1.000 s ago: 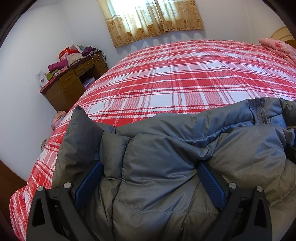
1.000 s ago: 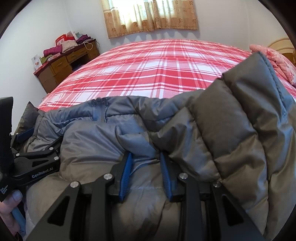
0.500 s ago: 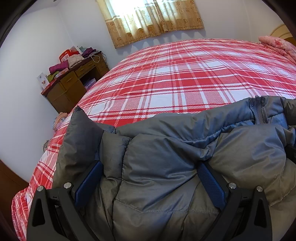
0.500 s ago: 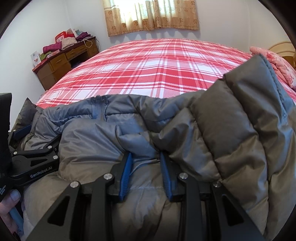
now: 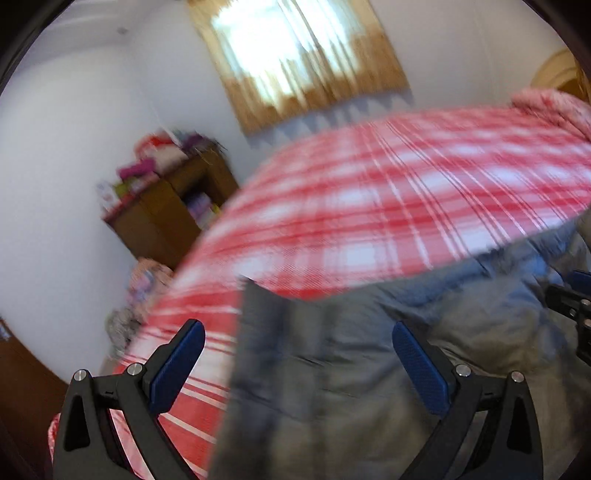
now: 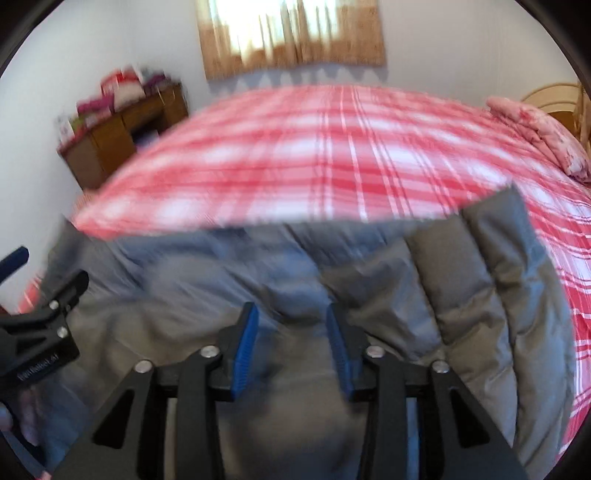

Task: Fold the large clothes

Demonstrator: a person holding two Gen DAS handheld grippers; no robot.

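Observation:
A grey quilted puffer jacket [image 5: 369, 369] lies bunched on the near edge of the red plaid bed [image 5: 388, 206]. My left gripper [image 5: 295, 354] is wide open over the jacket's left edge, its left finger over bare bedspread. The jacket also shows in the right wrist view [image 6: 480, 295], where my right gripper [image 6: 291, 343] has its blue pads a hand-width apart with grey fabric between them; blur hides whether they pinch it. The left gripper [image 6: 37, 332] shows at that view's left edge. Both views are motion-blurred.
A wooden desk [image 6: 122, 136] piled with clothes and boxes stands against the far left wall. A curtained window [image 6: 291, 33] is behind the bed. A pink quilt [image 6: 539, 133] lies at the bed's far right by a headboard.
Both grippers have pulled back and tilted up fast. The left gripper has slid left, so the jacket's edge now sits between its fingers. The right jaws stand wider than before.

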